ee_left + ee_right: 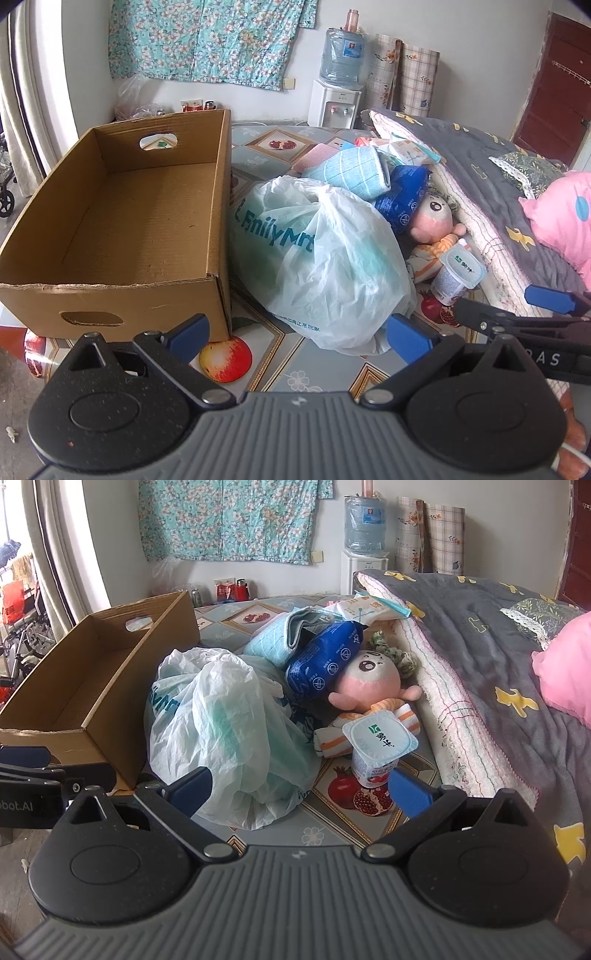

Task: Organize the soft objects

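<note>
Both tongs, left and right, gape empty; plastic bag beside box looks light, slippery; I'd pinch a crumpled fold.

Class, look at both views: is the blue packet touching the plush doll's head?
Touching. The right wrist view shows the blue packet lying against the plush doll, overlapping its head with no gap.

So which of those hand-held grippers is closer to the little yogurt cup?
The right. The right hand-held gripper sits just in front of the yogurt cup, open. The left hand-held gripper is farther off, by the cardboard box, also open.
</note>
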